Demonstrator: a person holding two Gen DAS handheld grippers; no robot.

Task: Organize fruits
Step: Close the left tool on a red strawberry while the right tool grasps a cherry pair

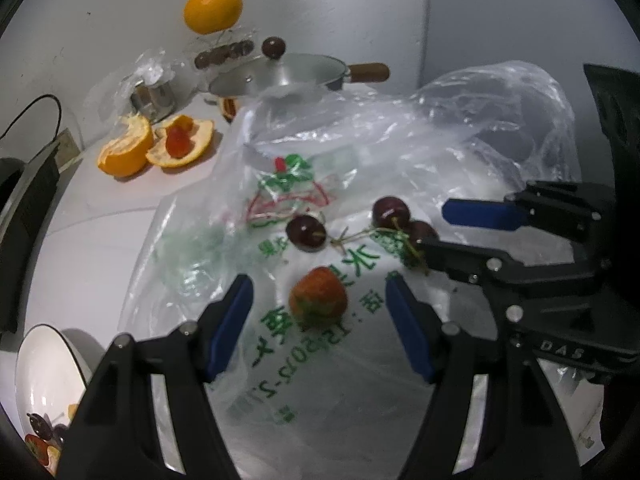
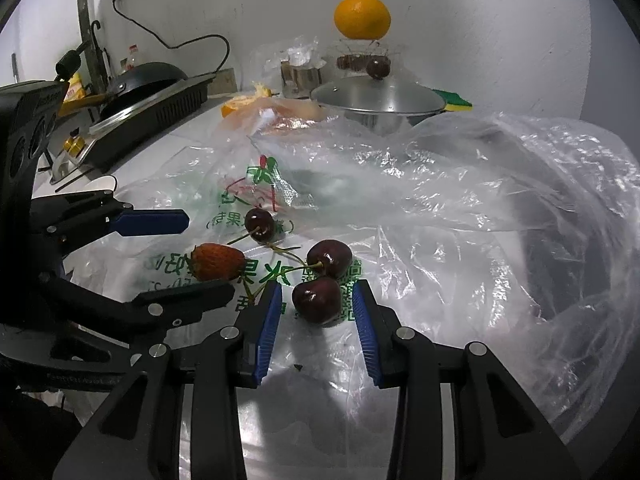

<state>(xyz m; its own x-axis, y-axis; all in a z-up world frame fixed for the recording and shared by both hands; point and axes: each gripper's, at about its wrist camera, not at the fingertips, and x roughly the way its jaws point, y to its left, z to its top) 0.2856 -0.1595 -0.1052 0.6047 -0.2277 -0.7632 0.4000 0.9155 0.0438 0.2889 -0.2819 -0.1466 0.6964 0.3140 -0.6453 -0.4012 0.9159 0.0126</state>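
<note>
Through my left wrist camera, my left tongs stand released, their blue pads either side of a red strawberry lying on the crumpled clear plastic bag with green print spread over the white table, without touching it. Through my right wrist camera, my right tongs are also released, flanking the nearest of three dark red cherries, with the strawberry just left.

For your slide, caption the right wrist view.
Open right gripper straddles a cherry on the bag; strawberry nearby.
</note>
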